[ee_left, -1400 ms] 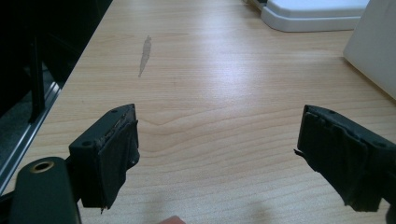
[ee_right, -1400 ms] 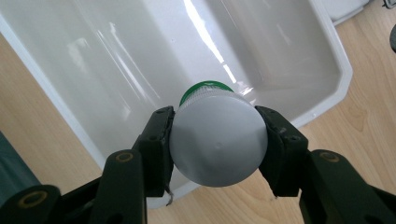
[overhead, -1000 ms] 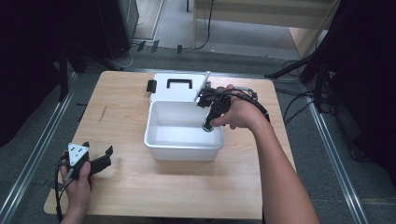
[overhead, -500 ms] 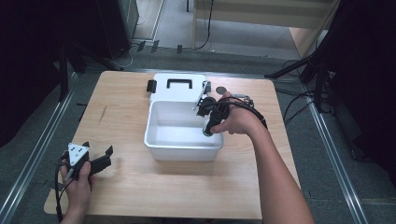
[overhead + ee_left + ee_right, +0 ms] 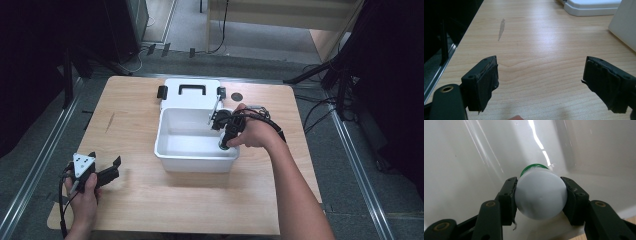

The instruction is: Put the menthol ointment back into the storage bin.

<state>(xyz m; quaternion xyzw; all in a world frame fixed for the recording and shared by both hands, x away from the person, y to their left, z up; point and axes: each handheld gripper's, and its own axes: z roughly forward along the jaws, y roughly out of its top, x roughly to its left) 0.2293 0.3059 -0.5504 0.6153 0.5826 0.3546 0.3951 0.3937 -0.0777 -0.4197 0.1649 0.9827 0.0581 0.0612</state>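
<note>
A white plastic bin (image 5: 165,147) stands in the middle of the wooden table. My right gripper (image 5: 223,143) points down into the bin at its right side, shut on a white bottle (image 5: 540,196) with a green cap (image 5: 533,167). The bottle hangs cap-down just above the bin's floor (image 5: 461,170); whether it touches I cannot tell. My left gripper (image 5: 106,163) rests at the table's front left, held in a hand, well apart from the bin. Its jaws stand wide open over bare wood (image 5: 540,75) with nothing between them.
The bin's white lid (image 5: 192,92), with a black handle and side clasps, lies flat behind the bin. A small dark round thing (image 5: 236,96) sits on the table right of the lid. Bare wood stretches along the left and front of the table (image 5: 200,205).
My right hand has sunk lower into the bin with the bottle still gripped. The left hand and its gripper have stayed where they were.
</note>
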